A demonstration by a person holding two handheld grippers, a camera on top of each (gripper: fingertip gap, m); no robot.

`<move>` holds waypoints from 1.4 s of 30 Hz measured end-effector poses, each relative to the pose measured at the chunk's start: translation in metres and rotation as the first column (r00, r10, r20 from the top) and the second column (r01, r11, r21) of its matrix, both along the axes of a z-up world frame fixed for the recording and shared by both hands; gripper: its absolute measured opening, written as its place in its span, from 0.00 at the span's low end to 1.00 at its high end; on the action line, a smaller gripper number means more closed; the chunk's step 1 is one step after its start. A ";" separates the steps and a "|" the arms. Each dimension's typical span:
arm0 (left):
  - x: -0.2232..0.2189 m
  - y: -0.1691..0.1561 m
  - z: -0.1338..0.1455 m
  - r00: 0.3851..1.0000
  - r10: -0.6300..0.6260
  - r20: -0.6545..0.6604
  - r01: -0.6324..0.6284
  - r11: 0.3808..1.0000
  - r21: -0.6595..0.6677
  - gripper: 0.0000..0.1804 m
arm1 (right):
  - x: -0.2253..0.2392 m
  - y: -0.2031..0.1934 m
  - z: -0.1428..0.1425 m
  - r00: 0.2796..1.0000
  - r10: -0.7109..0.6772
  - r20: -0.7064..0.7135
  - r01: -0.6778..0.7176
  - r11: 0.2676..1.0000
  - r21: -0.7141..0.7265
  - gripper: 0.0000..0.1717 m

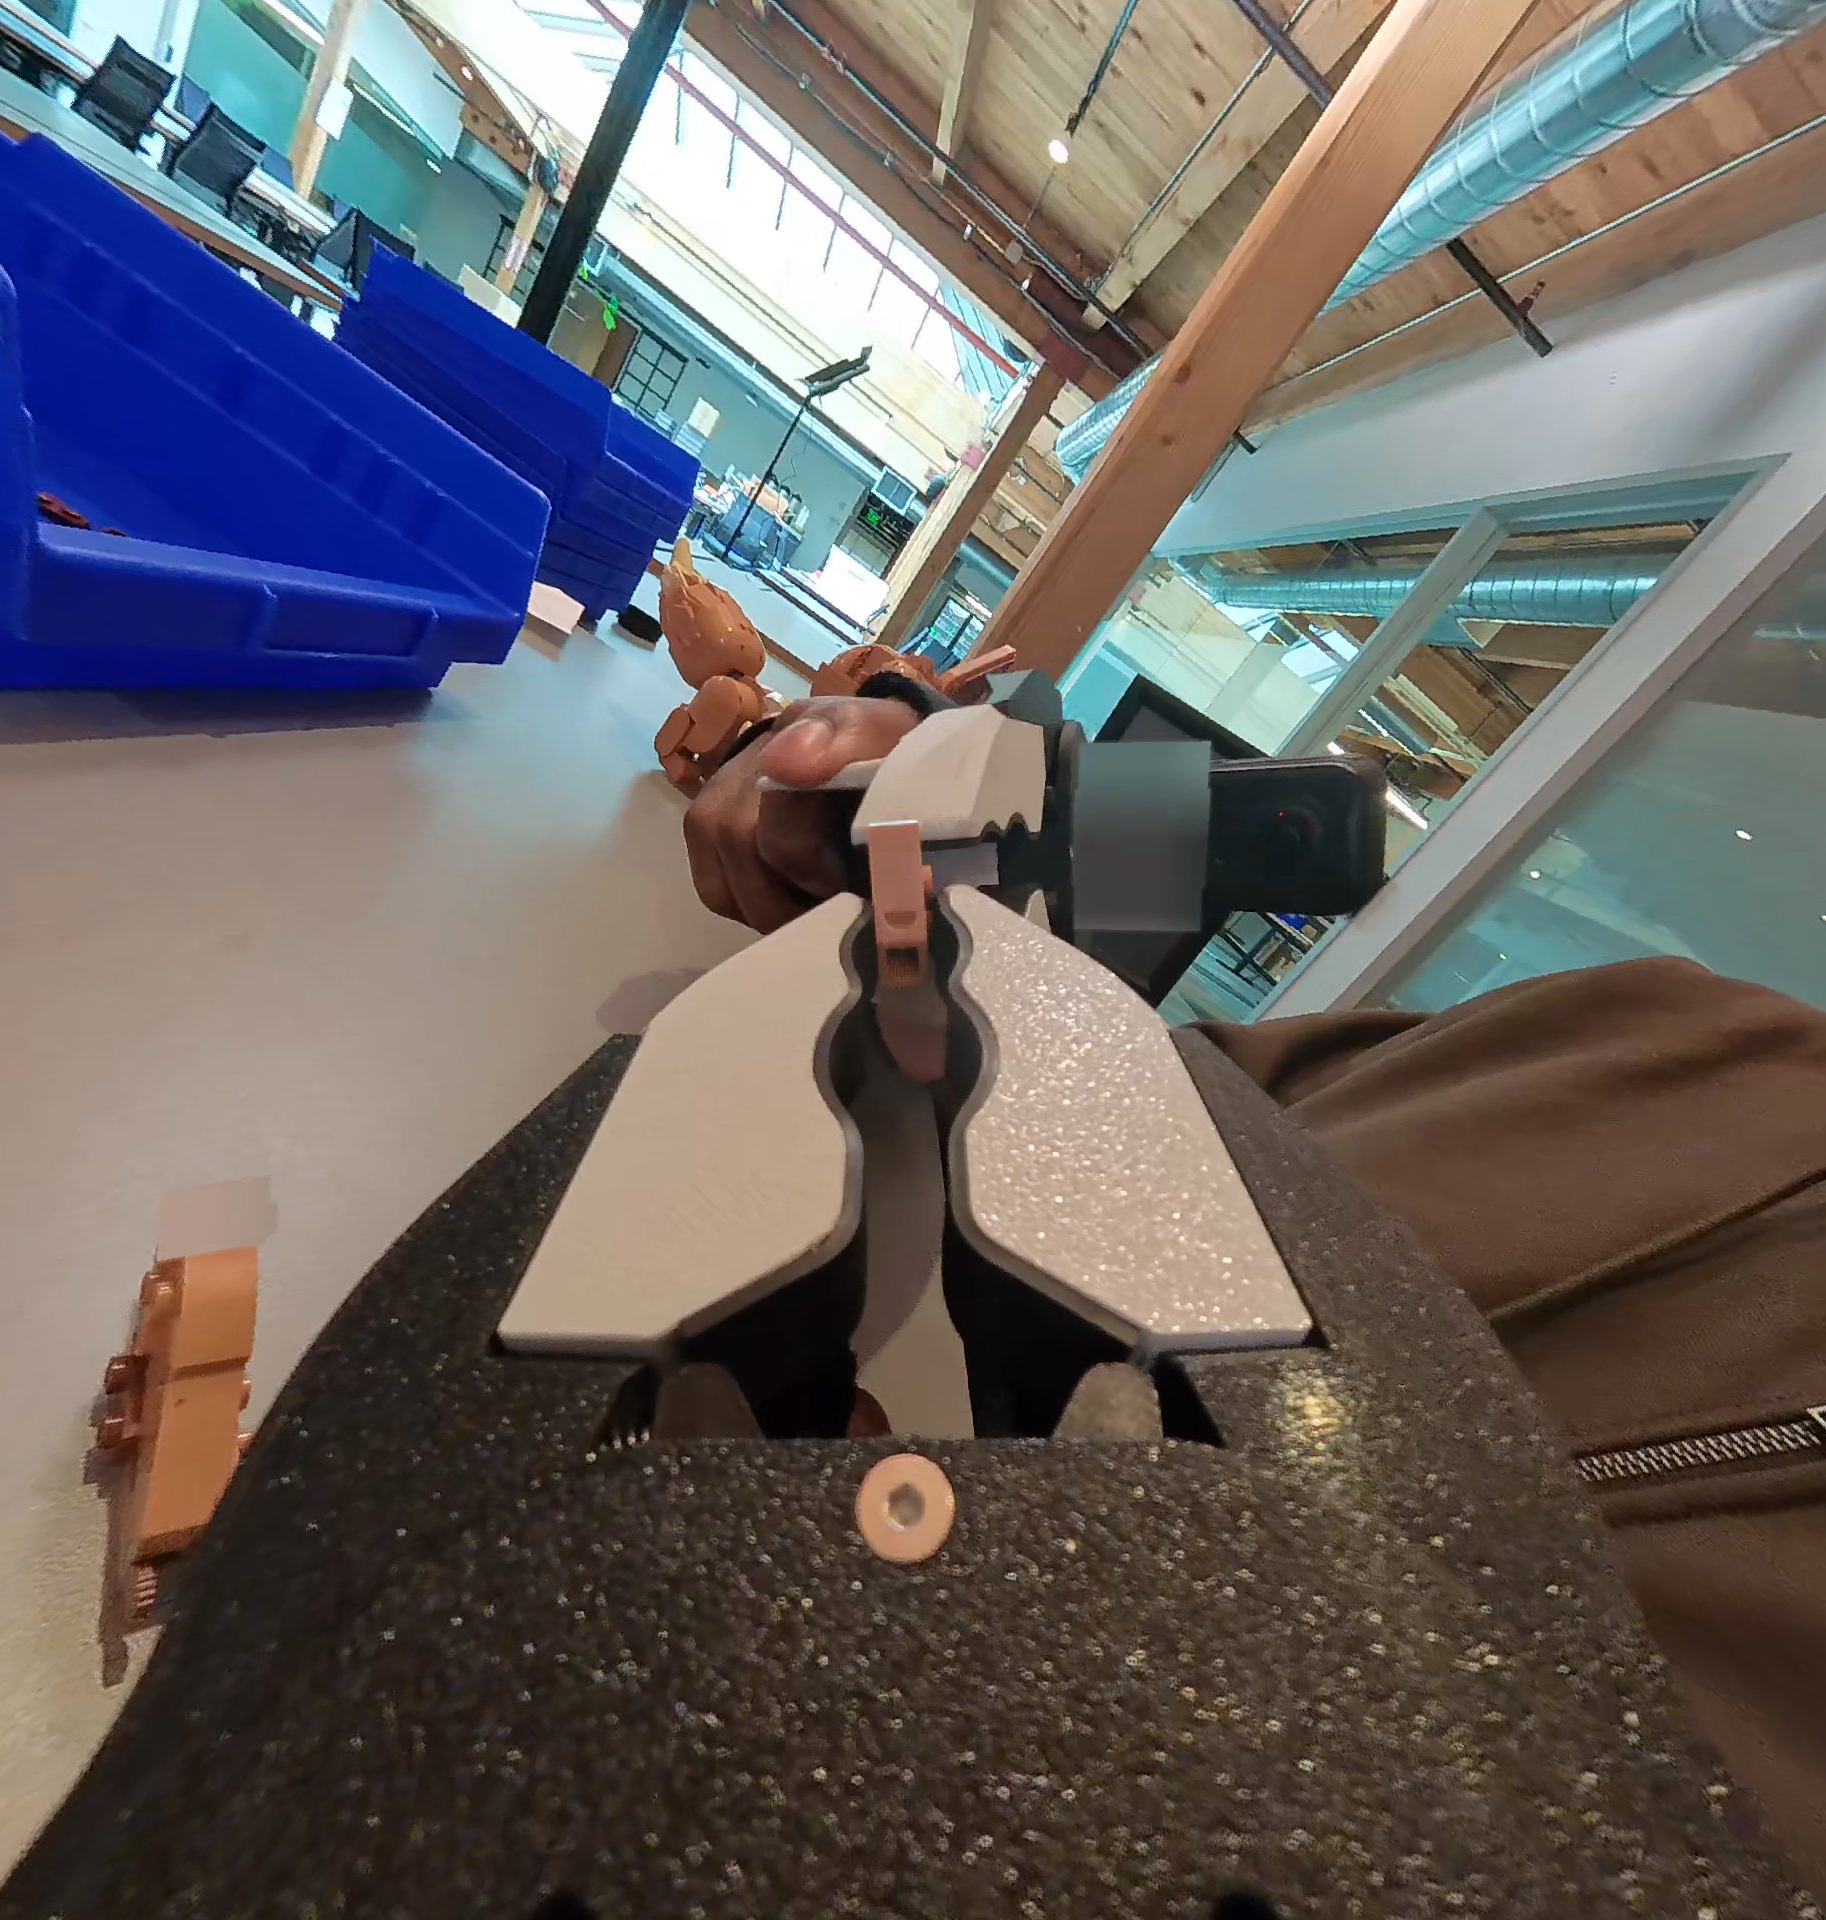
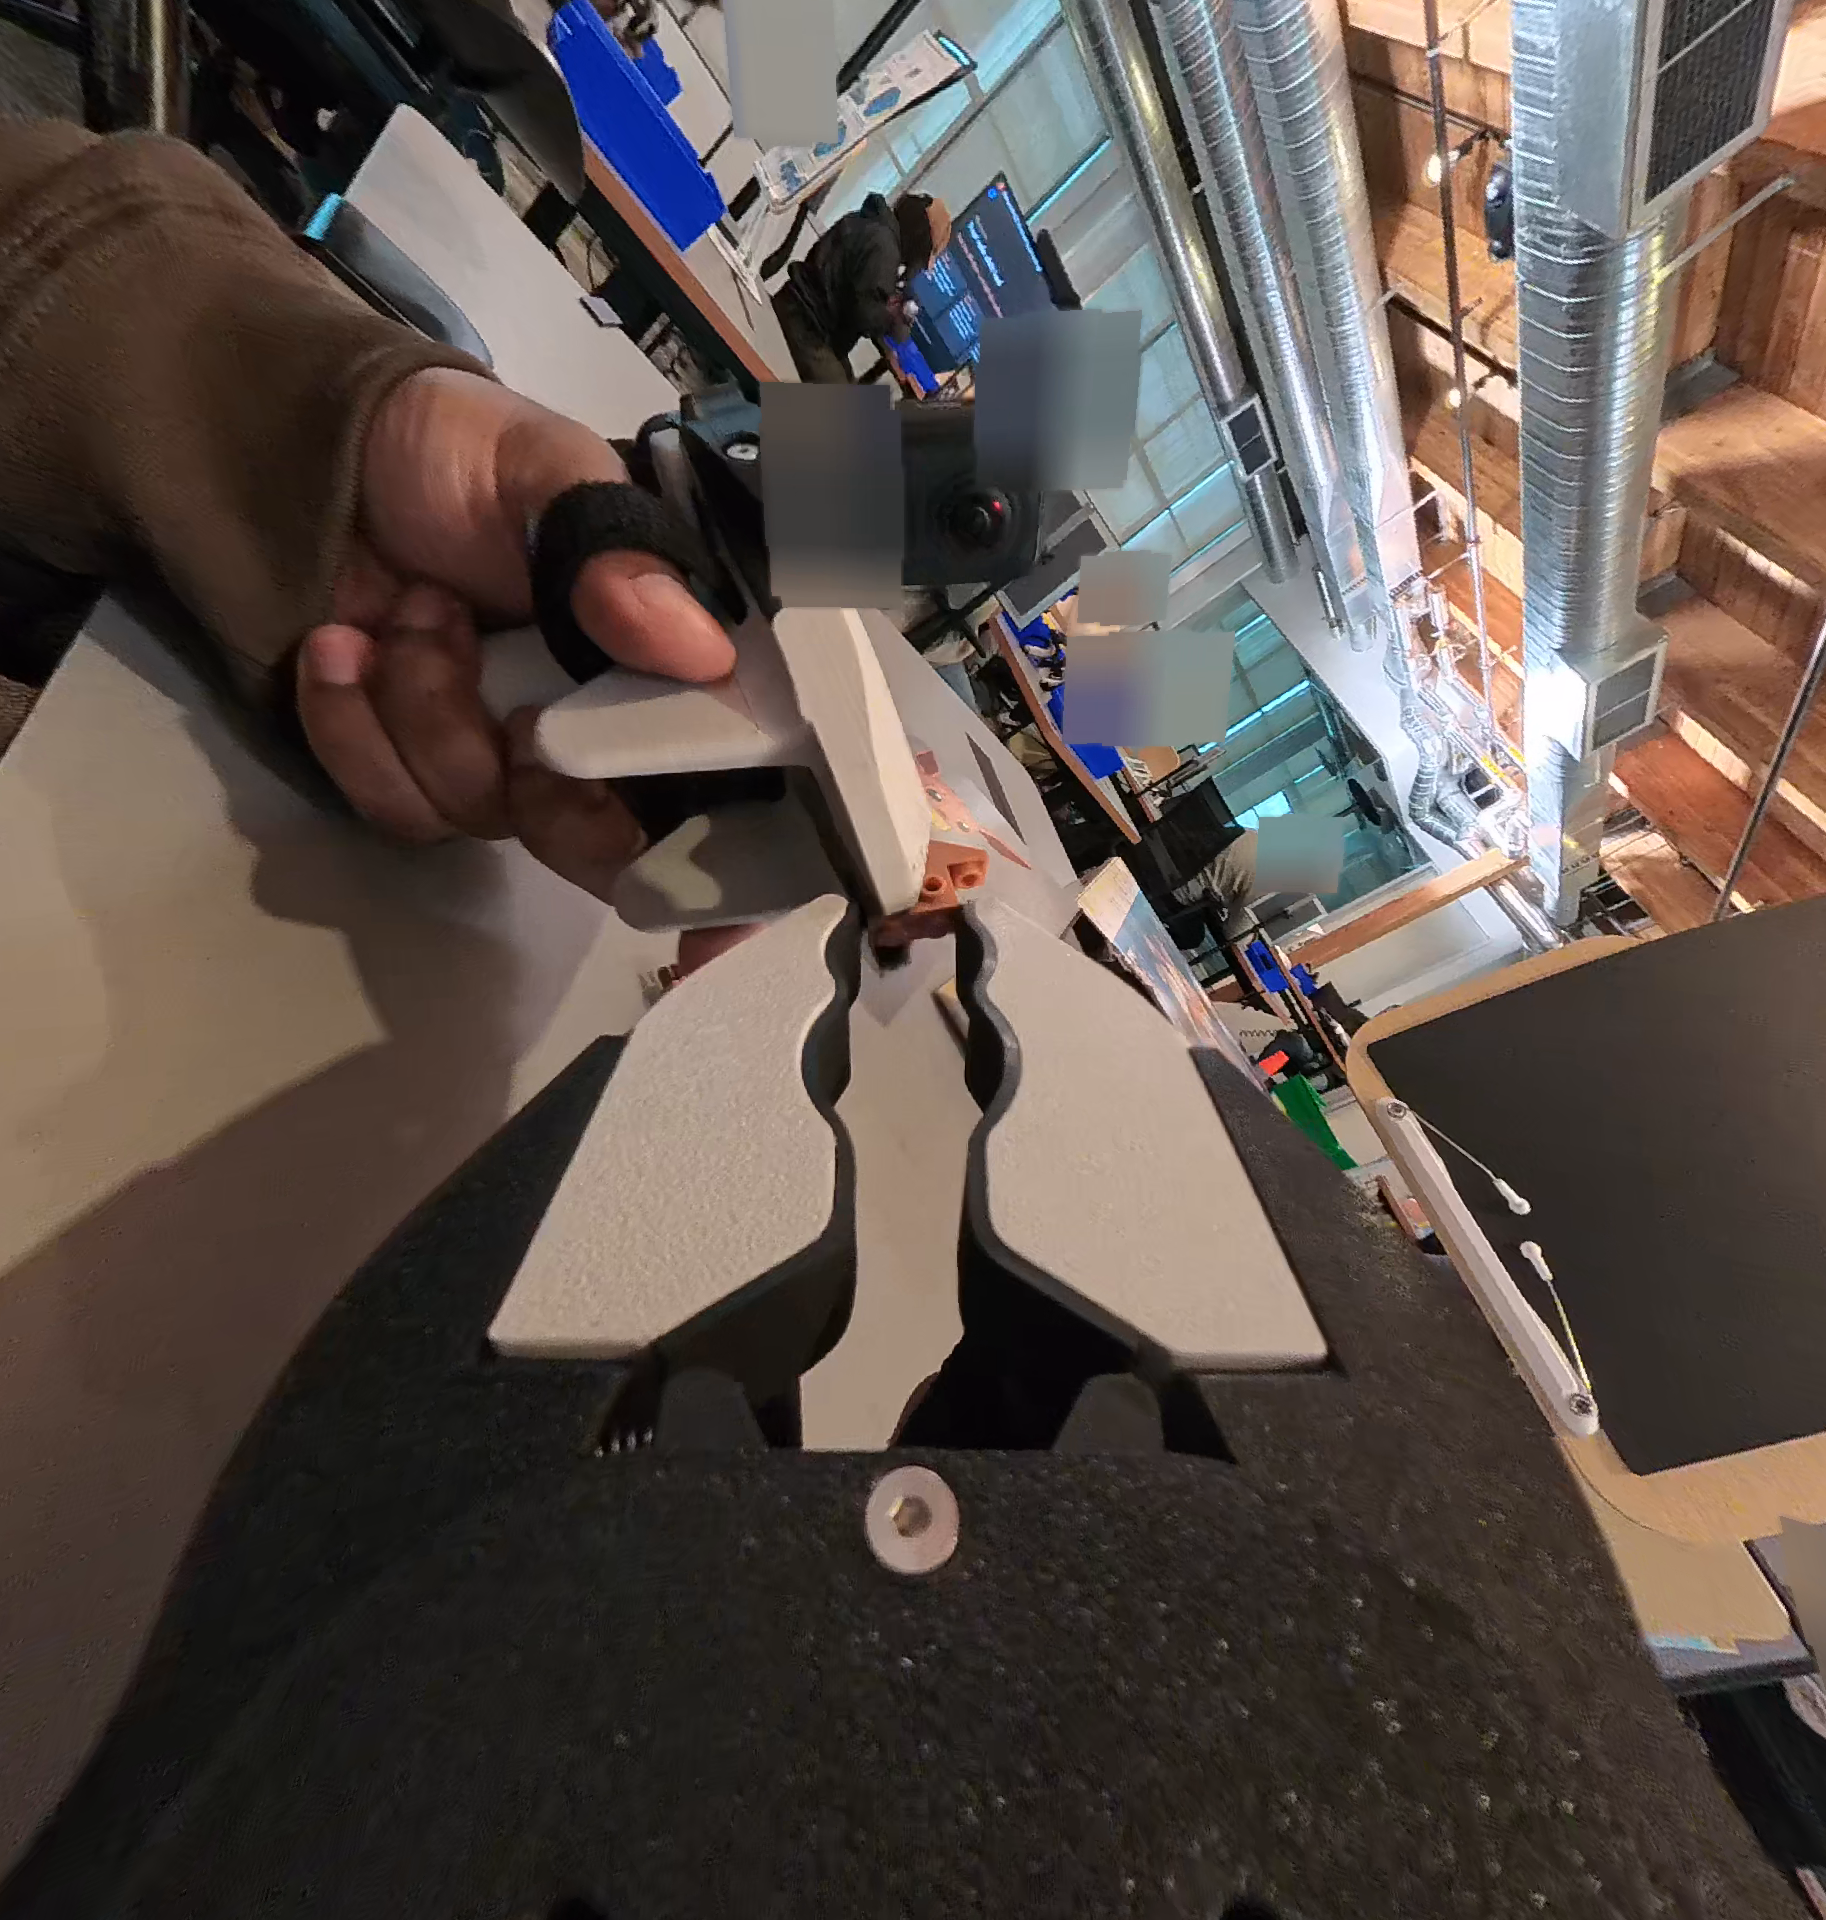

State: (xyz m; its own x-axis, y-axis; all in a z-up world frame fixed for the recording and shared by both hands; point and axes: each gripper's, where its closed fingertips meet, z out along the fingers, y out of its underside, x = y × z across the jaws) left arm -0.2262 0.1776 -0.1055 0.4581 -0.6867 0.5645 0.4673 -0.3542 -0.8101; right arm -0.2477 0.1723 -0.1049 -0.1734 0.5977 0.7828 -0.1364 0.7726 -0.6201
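Looking along your left gripper [image 1: 901, 940], you have its two grey fingers [image 1: 774, 1101] closed on a narrow tan plastic piece [image 1: 896, 894], pinched low so that its free end sticks up past the tips where the other tool can reach it. Your right gripper [image 1: 956, 821] lies crosswise just above, its tips at that free end, your hand [image 1: 774, 821] wrapped round the handle. Blue bins [image 1: 244, 540] and a brown toy figure [image 1: 706, 665] sit farther off on the grey table [image 1: 265, 935]; a second tan part [image 1: 187, 1382] lies near your left side.

From the right gripper [image 2: 909, 935], its fingers [image 2: 1075, 1132] bracket the brown end of the piece [image 2: 914, 920], close against both sides; contact isn't certain. Your left gripper [image 2: 867, 790] angles down from the upper left, thumb on its trigger.
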 end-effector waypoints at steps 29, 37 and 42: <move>-0.010 0.004 0.000 0.979 0.146 -0.141 -0.136 0.988 0.080 0.05 | 0.001 0.005 -0.002 0.997 -0.009 0.076 0.016 0.995 -0.099 0.10; -0.010 0.006 0.002 0.957 0.210 -0.200 -0.186 0.974 0.133 0.05 | 0.002 0.006 0.000 0.993 0.022 0.113 0.000 0.980 -0.197 0.10; -0.014 0.007 0.001 0.984 0.156 -0.086 -0.152 0.987 0.054 0.04 | -0.002 0.008 -0.001 0.996 -0.085 0.027 0.085 0.996 0.027 0.09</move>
